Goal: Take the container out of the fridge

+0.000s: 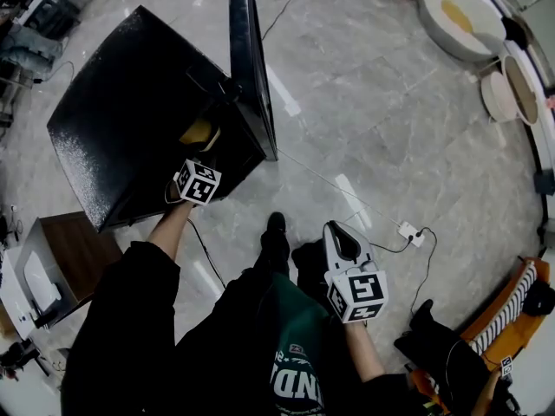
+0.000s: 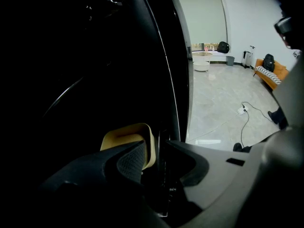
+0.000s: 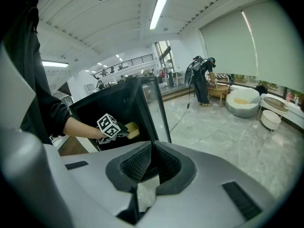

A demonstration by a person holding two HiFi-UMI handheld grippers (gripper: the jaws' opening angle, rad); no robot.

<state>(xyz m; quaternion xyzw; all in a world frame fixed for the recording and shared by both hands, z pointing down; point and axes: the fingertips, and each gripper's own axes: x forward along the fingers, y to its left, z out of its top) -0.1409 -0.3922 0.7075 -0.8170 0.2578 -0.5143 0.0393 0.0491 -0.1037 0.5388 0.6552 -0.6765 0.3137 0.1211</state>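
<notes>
At upper left, inside the black fridge, the left gripper seems to have its jaws clamped on the wall of the yellow container, while the jaws of the right gripper are together.

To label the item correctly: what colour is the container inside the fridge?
The container is pale yellowish tan. It shows best in the left gripper view.

Black sleeve, green shirt, grey right gripper

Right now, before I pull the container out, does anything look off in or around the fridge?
Nothing looks spilled or damaged. The container sits upright in the open fridge, its wall between the jaws of the left gripper. Only oddity: a power strip lies loose on the floor to the person's right.
</notes>
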